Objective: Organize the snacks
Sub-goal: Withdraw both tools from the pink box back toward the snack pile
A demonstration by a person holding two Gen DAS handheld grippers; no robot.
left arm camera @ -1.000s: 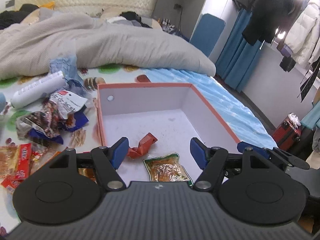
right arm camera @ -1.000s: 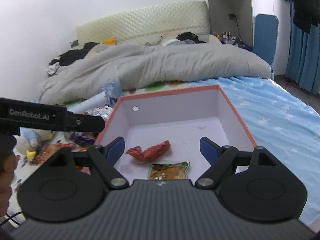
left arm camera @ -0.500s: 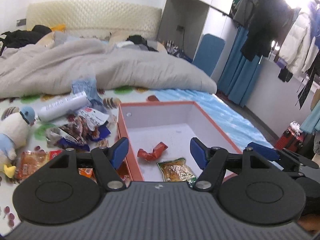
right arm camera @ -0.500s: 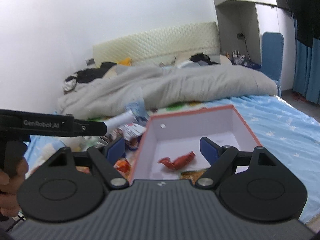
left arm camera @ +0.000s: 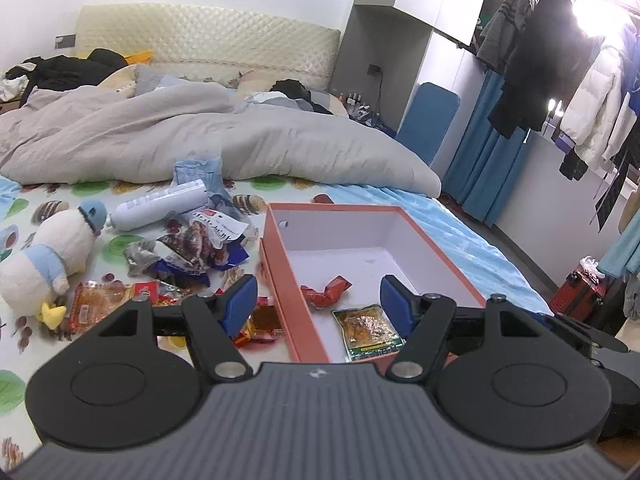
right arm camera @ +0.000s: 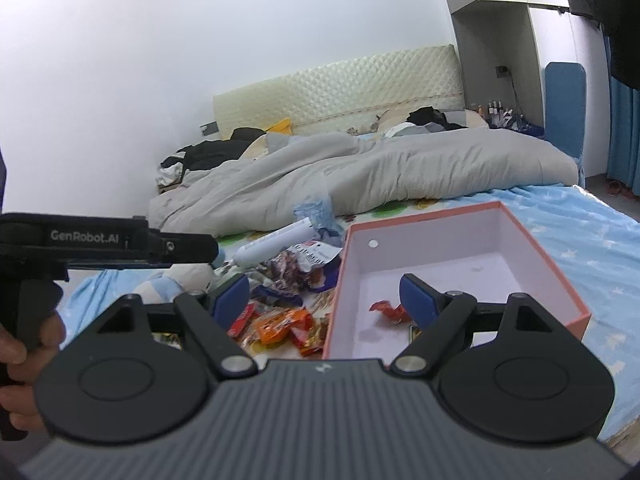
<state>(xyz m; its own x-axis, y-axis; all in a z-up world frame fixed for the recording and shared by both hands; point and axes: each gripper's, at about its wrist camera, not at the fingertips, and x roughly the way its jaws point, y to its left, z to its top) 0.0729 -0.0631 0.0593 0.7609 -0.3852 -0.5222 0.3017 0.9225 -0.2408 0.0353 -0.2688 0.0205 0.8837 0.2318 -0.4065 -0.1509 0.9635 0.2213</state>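
Observation:
An orange box (left arm camera: 280, 268) with a white inside lies open on the bed; it also shows in the right wrist view (right arm camera: 532, 236). Inside lie a red wrapper (left arm camera: 325, 289) and a green-edged snack pouch (left arm camera: 366, 330). A heap of loose snack packets (left arm camera: 188, 248) lies left of the box, with orange and red packets (right arm camera: 280, 326) nearest. My left gripper (left arm camera: 316, 306) is open and empty, above the box's near left wall. My right gripper (right arm camera: 324, 300) is open and empty, above the same wall.
A plush penguin (left arm camera: 44, 256) and a white tube (left arm camera: 160, 204) lie left of the heap. A grey duvet (left arm camera: 200, 140) covers the far bed. A red suitcase (left arm camera: 580, 292) stands on the floor at right. The left gripper's body (right arm camera: 100, 240) reaches in from the left.
Both grippers have pulled back and up from the box and shifted left. More of the snack heap, the penguin and the room now shows. Both stay open.

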